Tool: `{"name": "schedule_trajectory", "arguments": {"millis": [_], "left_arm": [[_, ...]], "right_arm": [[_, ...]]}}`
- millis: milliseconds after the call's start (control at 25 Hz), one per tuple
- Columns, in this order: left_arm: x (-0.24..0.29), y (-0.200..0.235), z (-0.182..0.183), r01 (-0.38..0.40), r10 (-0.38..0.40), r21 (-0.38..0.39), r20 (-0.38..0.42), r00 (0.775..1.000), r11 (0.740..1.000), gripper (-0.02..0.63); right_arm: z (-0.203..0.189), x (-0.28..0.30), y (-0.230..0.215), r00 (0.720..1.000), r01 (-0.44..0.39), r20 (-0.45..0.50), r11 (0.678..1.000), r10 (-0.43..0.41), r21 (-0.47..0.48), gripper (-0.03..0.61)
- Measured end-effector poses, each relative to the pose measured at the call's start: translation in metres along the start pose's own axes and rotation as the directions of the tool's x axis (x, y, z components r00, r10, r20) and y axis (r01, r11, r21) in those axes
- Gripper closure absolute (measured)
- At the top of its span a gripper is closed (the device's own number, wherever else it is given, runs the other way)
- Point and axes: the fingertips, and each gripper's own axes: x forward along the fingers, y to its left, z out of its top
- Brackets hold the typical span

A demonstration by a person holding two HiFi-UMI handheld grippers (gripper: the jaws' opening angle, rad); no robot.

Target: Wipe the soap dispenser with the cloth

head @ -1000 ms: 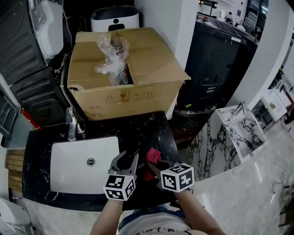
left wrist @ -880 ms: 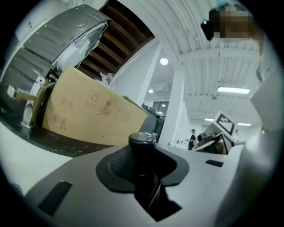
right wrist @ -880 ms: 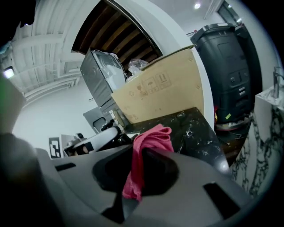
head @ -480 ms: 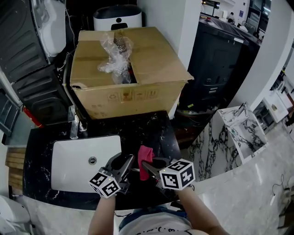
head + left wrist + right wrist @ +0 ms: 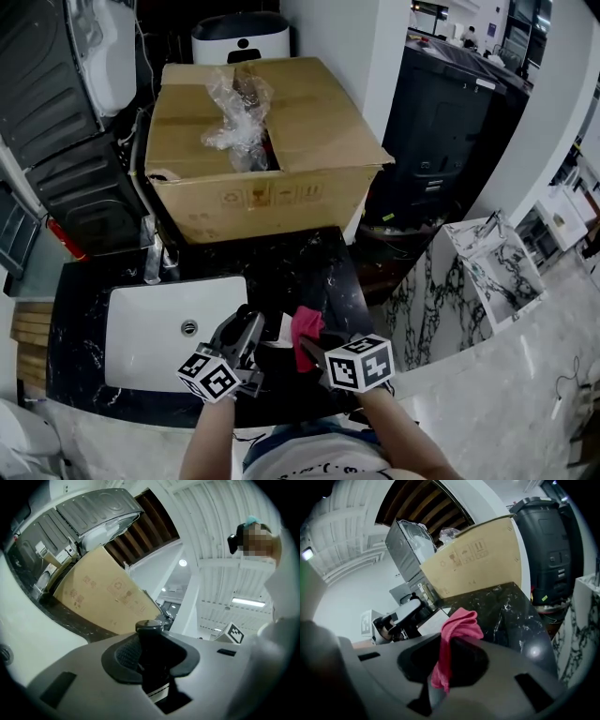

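Note:
My left gripper (image 5: 249, 325) is shut on the dark soap dispenser (image 5: 150, 632), whose pump head sticks up between the jaws in the left gripper view. It hangs over the black counter just right of the sink. My right gripper (image 5: 307, 343) is shut on a red cloth (image 5: 306, 324), bunched above the jaws in the right gripper view (image 5: 461, 624). Cloth and dispenser are side by side with a small gap between them. The left gripper (image 5: 401, 615) shows at the left of the right gripper view.
A white sink basin (image 5: 141, 328) with a faucet (image 5: 153, 258) is set in the black marble counter (image 5: 305, 262). Behind stands a large cardboard box (image 5: 281, 178) with crumpled plastic wrap (image 5: 234, 117). White marble slabs (image 5: 487, 262) lie at the right.
The left gripper has rolled and shifted left with the dispenser, its marker cube now further left. The right gripper with the cloth neared the dispenser, then drew slightly right.

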Motion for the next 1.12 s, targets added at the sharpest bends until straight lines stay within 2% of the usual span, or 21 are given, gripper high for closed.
{"name": "schedule_trajectory", "arguments": {"millis": [200,360,600,680,800,920,1000,1120], "left_arm": [[-0.002,0.004,0.001,-0.018,0.018,-0.016,0.002,1.000,1.000,0.505],[-0.001,0.004,0.001,-0.024,0.024,-0.011,0.000,1.000,1.000,0.506],[-0.002,0.004,0.000,-0.042,0.042,-0.004,-0.008,0.999,0.999,0.506],[-0.001,0.003,0.001,-0.045,0.045,0.000,-0.008,0.999,0.999,0.506],[-0.001,0.001,0.000,-0.045,0.045,0.013,-0.013,0.999,0.999,0.506],[0.001,-0.002,-0.002,-0.041,0.042,0.032,-0.015,0.999,0.999,0.506],[0.002,-0.005,-0.003,-0.047,0.048,0.046,-0.021,0.999,0.998,0.506],[0.007,-0.013,-0.005,-0.059,0.065,0.113,-0.056,0.996,0.992,0.506]], "right_arm": [[0.047,-0.003,0.016,0.987,-0.081,0.139,0.997,0.078,0.017,0.529],[0.071,0.012,0.030,0.974,-0.156,0.172,0.987,0.146,0.045,0.529],[0.062,0.026,0.007,0.991,-0.044,0.128,0.997,0.036,0.062,0.529],[0.051,0.024,-0.006,0.996,0.016,0.087,0.998,-0.022,0.064,0.529],[0.027,0.023,-0.028,0.994,0.111,0.003,0.993,-0.111,0.030,0.529],[0.012,0.020,-0.037,0.988,0.146,-0.043,0.989,-0.147,-0.026,0.529],[0.012,0.012,-0.040,0.986,0.162,-0.040,0.985,-0.164,-0.050,0.529],[0.028,-0.008,-0.041,0.986,0.167,0.034,0.986,-0.166,-0.020,0.529]]}}
